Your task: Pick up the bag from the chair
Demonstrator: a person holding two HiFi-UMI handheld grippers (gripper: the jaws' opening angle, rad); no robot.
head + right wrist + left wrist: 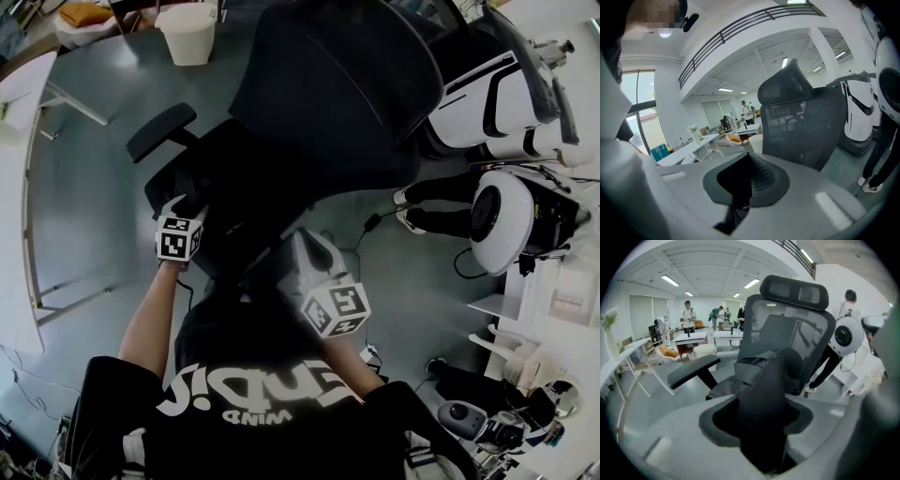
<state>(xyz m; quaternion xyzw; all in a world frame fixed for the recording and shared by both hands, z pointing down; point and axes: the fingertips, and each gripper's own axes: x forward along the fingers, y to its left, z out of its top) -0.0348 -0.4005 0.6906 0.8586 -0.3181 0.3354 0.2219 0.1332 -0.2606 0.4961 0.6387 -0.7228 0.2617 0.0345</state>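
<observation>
A black office chair (328, 84) stands in front of me, and the dark bag (759, 364) lies slumped on its seat against the mesh back. My left gripper (761, 397) is shut on a black strap of the bag that runs up between its jaws. In the head view the left gripper (185, 208) is at the seat's left side, under the armrest (161, 131). My right gripper (747, 180) is shut on a black mesh-padded piece of the bag. The right gripper (298, 258) hangs at the seat's front edge. From above, the bag blends into the black seat.
A white bin (187, 33) stands behind the chair. A white robot (506, 94) and a round white unit (502, 220) stand right of it, with a person's legs (441, 202) between them. A white desk (14, 187) runs along the left. Cables lie on the grey floor (94, 187).
</observation>
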